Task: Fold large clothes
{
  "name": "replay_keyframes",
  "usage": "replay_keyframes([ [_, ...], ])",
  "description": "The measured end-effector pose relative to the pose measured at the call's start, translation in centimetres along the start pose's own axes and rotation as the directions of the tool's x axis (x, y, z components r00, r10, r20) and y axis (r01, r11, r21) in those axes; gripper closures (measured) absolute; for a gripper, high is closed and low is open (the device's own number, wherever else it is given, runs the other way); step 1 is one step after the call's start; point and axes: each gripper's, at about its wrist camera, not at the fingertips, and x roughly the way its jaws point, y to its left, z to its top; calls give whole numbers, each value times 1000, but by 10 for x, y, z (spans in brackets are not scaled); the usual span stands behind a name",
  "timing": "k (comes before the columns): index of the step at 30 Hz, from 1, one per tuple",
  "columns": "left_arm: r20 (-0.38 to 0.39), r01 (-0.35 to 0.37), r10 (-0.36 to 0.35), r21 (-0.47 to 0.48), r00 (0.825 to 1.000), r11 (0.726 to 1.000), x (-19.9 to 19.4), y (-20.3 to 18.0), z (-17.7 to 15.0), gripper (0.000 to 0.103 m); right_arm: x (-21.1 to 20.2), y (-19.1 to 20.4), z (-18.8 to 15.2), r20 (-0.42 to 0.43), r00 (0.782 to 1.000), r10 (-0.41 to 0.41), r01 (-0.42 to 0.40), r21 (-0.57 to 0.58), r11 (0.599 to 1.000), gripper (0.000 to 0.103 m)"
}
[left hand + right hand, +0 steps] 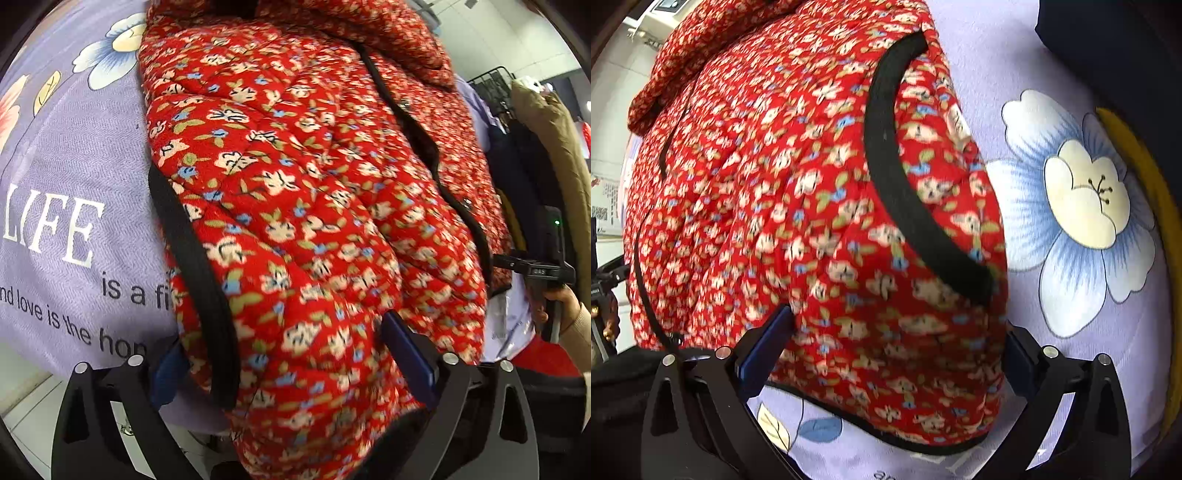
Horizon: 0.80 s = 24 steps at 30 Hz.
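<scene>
A red quilted floral jacket (295, 192) with black trim lies on a lilac flowered sheet (66, 155). My left gripper (291, 354) is wide open, its blue pads on either side of the jacket's near hem beside a black-edged pocket (192, 266). In the right wrist view the same jacket (783, 206) fills the middle. My right gripper (897, 350) is wide open around the jacket's near corner, below a black-trimmed pocket (901, 184). Neither pair of pads is pressed together on the cloth. The right gripper also shows at the right edge of the left wrist view (546, 266).
The sheet (1071, 206) carries a big white and blue flower and printed words. A tan garment (554, 140) and dark clothes hang at the right. A dark cloth (1115, 44) and a yellow edge (1160, 206) lie at the far right.
</scene>
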Motion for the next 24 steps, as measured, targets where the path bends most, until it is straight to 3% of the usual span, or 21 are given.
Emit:
replay_keyframes([
  [5, -15, 19, -19, 10, 1000, 1000, 0, 6, -4, 16, 6, 21, -20, -30, 995, -91, 85, -159, 984, 5],
  [10, -32, -8, 9, 27, 999, 1000, 9, 3, -3, 9, 10, 25, -19, -26, 996, -91, 87, -103, 991, 5],
  [13, -35, -24, 25, 41, 999, 999, 9, -1, -4, 11, 6, 30, -22, -18, 996, -87, 85, -118, 989, 12],
  [16, -39, -21, 22, 41, 999, 999, 2, -2, -4, 23, -10, 31, -26, -8, 998, -58, 57, -102, 993, 20],
  [18, -38, -6, 8, 38, 999, 999, -5, 0, -4, 27, -22, 24, -29, 0, 1000, 3, -3, -67, 998, 21],
  [24, -30, 9, -8, 22, 1000, 1000, -5, 4, -6, 22, -34, -5, -24, 32, 989, 147, -149, 102, 984, 19],
])
